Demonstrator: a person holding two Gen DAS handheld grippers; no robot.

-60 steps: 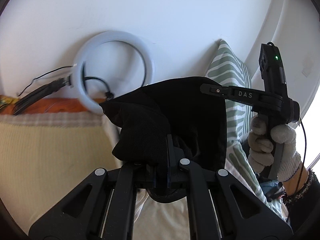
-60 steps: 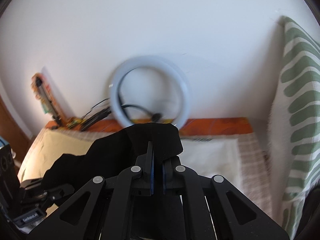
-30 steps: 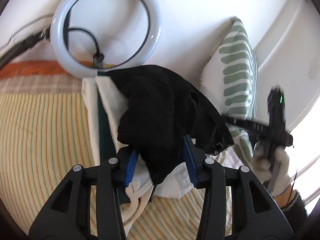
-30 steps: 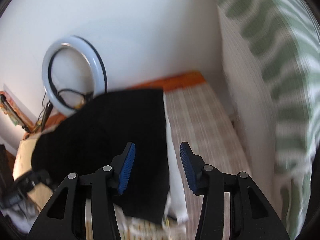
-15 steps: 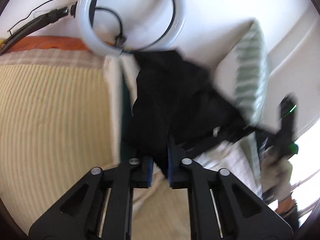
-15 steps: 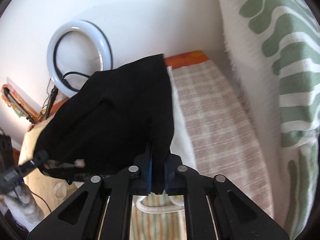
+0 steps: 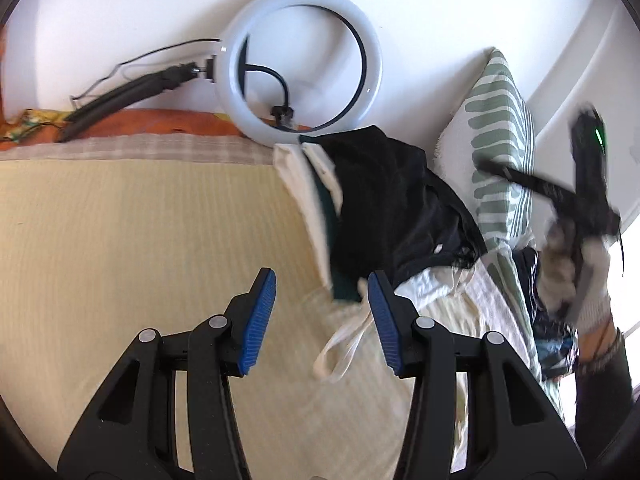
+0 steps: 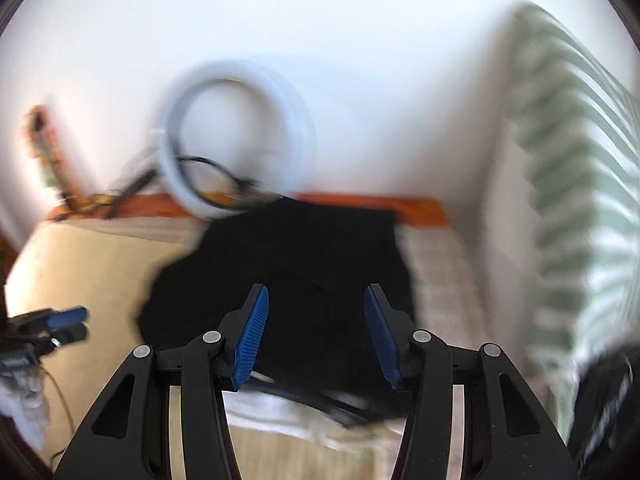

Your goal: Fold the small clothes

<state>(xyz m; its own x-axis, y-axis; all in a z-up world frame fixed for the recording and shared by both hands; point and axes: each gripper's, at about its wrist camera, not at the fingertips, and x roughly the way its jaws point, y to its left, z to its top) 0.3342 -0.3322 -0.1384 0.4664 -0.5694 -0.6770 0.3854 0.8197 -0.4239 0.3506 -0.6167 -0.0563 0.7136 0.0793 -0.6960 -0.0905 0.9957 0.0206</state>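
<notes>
Black garment (image 7: 384,200) | soft knit, crumpled | atop folded white cloth (image 7: 304,184)

To your left the yellow striped mattress (image 7: 132,248) lies bare and flat, with open room for either gripper to pass. Straight ahead, the black garment (image 7: 392,204) sits heaped on a stack of white and green clothes (image 7: 320,200), which blocks the way toward the wall. Behind that stack the ring light (image 7: 300,64) leans on the wall (its cable trails off leftward). On your right the green-striped pillow (image 7: 500,136) stands upright and closes that side.
</notes>
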